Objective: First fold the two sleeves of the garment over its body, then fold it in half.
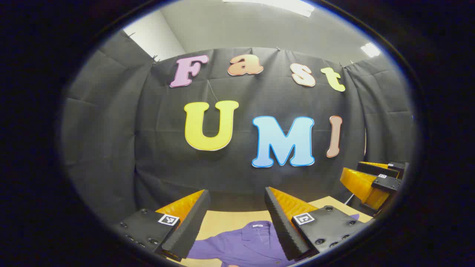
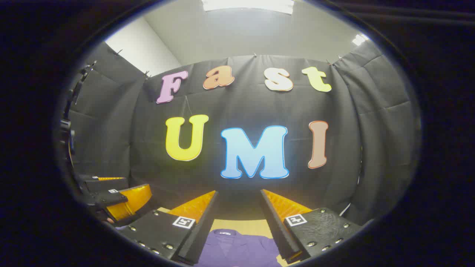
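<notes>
Just garment [image 1: 241, 246] btwn open fingers [image 1: 193, 222].

Both gripper views held high, facing the booth wall [image 1: 237, 174], sharing purple garment [image 1: 241, 244] below

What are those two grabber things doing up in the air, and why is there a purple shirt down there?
A person holds a gripper in each hand, getting ready to fold the purple garment lying on the wooden table. The left gripper and the right gripper are both open, empty, held up above the garment and aimed at the booth's wall. Only the collar end of the garment shows, so whether any sleeve is folded can't be told.
</notes>
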